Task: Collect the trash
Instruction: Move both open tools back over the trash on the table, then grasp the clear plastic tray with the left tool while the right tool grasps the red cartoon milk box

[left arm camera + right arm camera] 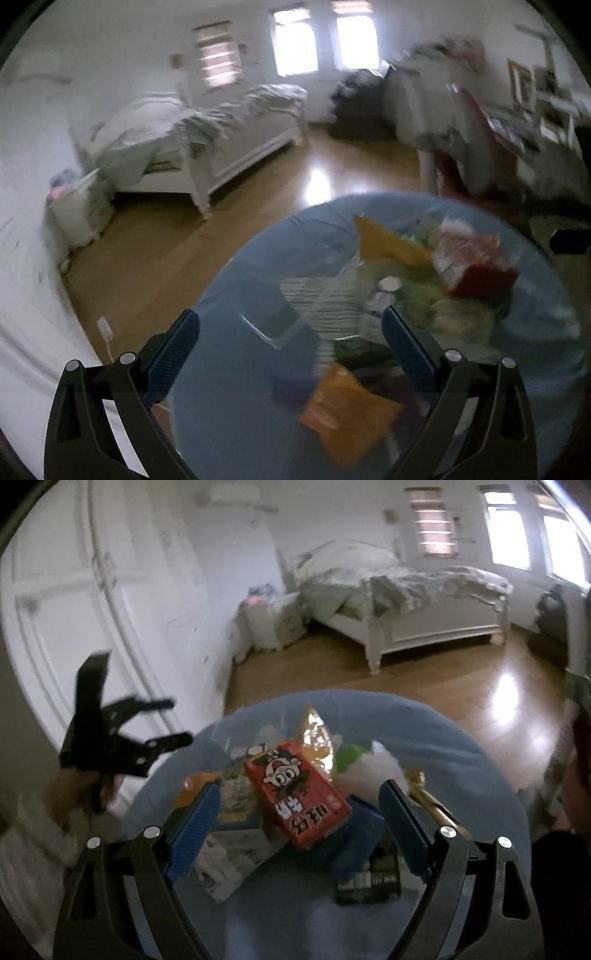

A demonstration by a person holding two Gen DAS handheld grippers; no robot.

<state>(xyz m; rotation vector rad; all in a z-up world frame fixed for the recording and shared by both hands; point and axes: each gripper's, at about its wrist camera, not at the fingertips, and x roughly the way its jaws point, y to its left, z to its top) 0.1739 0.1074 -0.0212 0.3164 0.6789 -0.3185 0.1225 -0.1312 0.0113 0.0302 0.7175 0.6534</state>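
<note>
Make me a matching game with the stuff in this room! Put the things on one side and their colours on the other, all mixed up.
Things:
1. carton with the cartoon face
2. bag lining the bin
3. bed frame
4. floor

Colours:
A. white
B. brown wood
C. red
D. light blue

Pairs: 1-C, 2-D, 3-A, 4-B

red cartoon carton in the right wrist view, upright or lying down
Lying down: the red cartoon-printed carton rests on its broad face atop other trash in the blue-lined bin.
</note>
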